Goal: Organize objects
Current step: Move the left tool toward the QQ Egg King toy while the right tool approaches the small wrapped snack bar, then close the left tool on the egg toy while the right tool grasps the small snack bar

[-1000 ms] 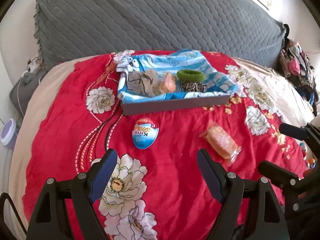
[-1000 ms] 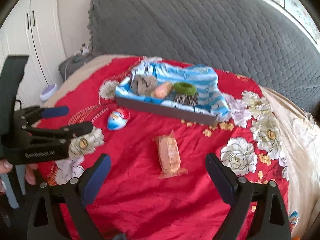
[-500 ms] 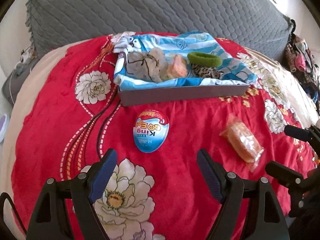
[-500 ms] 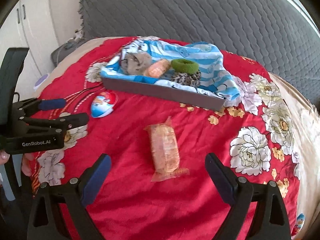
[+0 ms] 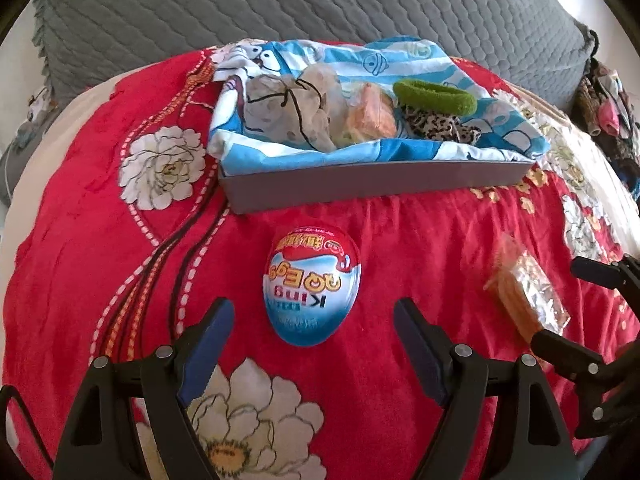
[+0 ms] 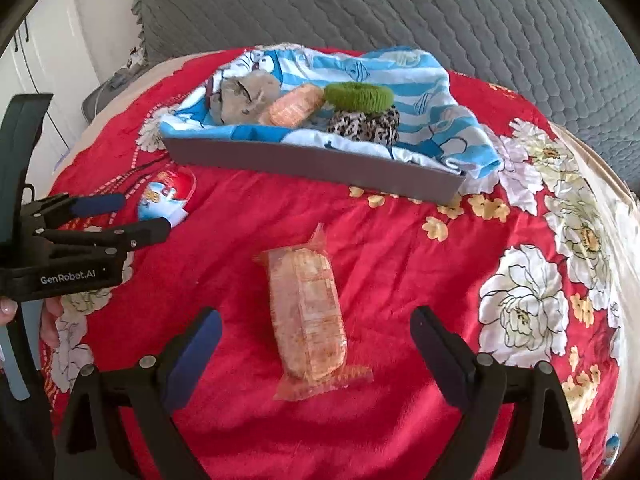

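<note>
Glossy plastic egg (image 5: pixel 312 288) is judged light, rigid, slippery; best taken across its narrow sides. Crinkly snack packet (image 6: pixel 306 312) is judged soft, crushable. Both hand-held grippers, left (image 5: pixel 314 322) and right (image 6: pixel 316 334), are held apart, empty.

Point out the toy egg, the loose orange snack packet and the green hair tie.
toy egg (image 5: pixel 312 284): left wrist view, middle of shell.
orange snack packet (image 6: pixel 306 312): right wrist view, middle of wrapper.
green hair tie (image 6: pixel 358 97): right wrist view, front of ring.

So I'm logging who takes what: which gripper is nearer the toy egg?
Left. The left gripper hangs open right at the toy egg; the right gripper is off beside it, over the wrapped snack.
</note>
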Action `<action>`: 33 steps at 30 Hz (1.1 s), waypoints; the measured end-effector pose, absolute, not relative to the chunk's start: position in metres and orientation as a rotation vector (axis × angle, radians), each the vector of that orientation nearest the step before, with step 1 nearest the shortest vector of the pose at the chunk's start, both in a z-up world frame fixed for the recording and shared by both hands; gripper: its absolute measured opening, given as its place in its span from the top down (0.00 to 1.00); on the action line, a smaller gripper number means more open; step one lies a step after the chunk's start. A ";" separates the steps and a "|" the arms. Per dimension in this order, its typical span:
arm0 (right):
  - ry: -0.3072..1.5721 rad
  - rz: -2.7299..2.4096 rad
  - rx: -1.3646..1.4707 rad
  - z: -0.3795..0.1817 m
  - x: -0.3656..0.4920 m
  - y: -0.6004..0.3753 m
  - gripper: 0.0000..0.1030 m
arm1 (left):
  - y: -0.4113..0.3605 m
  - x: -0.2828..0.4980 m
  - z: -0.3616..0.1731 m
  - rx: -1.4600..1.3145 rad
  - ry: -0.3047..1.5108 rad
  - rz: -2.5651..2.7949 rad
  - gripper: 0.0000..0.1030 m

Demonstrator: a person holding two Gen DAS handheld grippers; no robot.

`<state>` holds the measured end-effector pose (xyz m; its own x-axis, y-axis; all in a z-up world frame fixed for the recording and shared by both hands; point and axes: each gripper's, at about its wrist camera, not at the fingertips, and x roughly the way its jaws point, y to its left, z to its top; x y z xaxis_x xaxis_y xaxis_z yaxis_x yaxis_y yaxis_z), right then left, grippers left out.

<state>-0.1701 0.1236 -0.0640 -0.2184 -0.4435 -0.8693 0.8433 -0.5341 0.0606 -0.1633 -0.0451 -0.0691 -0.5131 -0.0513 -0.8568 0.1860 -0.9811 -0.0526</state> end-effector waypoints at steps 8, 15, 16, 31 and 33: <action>0.592 -1.836 1.180 -0.092 -0.179 0.110 0.08 | -0.052 -0.181 -0.086 1.512 0.243 -2.599 0.20; 0.613 -1.831 1.174 -0.101 -0.182 0.104 0.11 | -0.054 -0.190 -0.094 1.525 0.246 -2.597 0.20; 0.613 -1.831 1.169 -0.101 -0.182 0.103 0.14 | -0.054 -0.190 -0.094 1.523 0.248 -2.598 0.20; 0.635 -1.782 1.146 -0.095 -0.181 0.099 0.61 | -0.055 -0.190 -0.090 1.517 0.310 -2.610 0.44; 0.638 -1.776 1.145 -0.095 -0.180 0.099 0.61 | -0.055 -0.189 -0.090 1.515 0.325 -2.613 0.44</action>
